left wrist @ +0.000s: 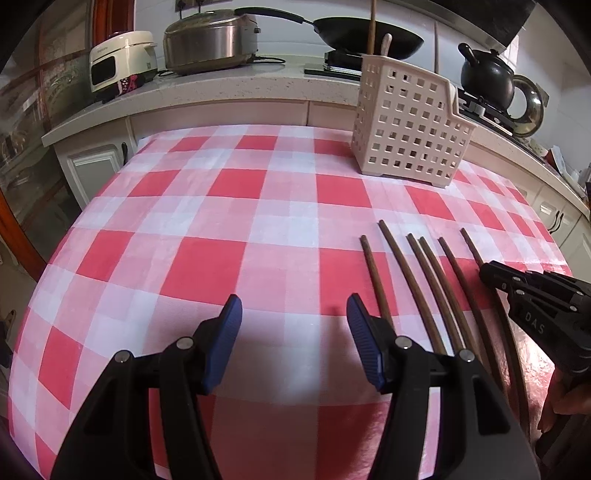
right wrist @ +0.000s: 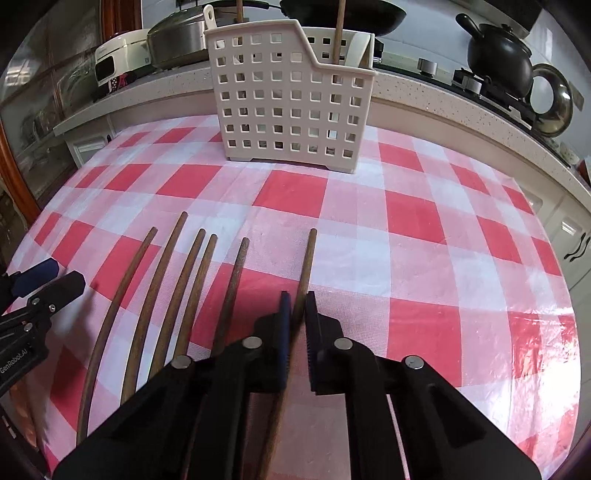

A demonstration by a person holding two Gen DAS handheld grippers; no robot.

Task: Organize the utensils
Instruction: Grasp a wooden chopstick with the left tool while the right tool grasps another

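Several brown wooden chopsticks [right wrist: 192, 273] lie side by side on the red-and-white checked tablecloth [right wrist: 424, 221]. My right gripper [right wrist: 297, 295] is shut on the rightmost chopstick [right wrist: 308, 258], which runs between its pads and points toward the white perforated utensil caddy [right wrist: 291, 103] at the table's far side. The caddy holds a few upright wooden sticks and a white handle. My left gripper [left wrist: 293, 306] stands open over bare cloth, just left of the chopsticks [left wrist: 424, 280], with nothing between its fingers. In the left wrist view the right gripper [left wrist: 489, 271] sits at the right end of the row, and the caddy [left wrist: 406, 129] stands far right.
Behind the table runs a stone counter [left wrist: 229, 92] with a white cooker [left wrist: 122, 59], a steel pot [left wrist: 207, 40], a black wok [left wrist: 365, 33] and a black kettle [left wrist: 487, 74]. The table's left edge [left wrist: 55, 258] drops off near a wooden door frame.
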